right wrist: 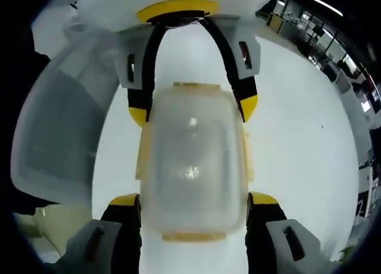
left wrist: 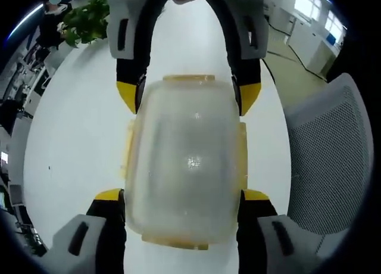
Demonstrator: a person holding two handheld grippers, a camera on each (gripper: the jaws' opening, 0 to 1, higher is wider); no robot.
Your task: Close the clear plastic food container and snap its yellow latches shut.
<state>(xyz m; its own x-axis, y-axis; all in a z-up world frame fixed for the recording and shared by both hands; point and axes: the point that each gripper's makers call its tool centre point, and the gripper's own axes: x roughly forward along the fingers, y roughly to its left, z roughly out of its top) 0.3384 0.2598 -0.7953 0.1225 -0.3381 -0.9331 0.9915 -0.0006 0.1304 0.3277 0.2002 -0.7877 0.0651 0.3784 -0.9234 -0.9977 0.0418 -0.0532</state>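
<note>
A: Why do both grippers stand around the container (left wrist: 184,161)?
B: The left gripper (left wrist: 181,199) clamps its near end, the right gripper (right wrist: 193,202) the far end, steadying it on the white table (left wrist: 77,137) for latching

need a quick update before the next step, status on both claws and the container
Left claw and right claw straddle opposite ends of the container, apparently gripping it. Lid on; latch state unclear. Container on white table; chair beside it.

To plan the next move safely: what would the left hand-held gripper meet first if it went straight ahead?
The left hand-held gripper already straddles the clear container; pushed on, it would probably meet the right hand-held gripper opposite.
</note>
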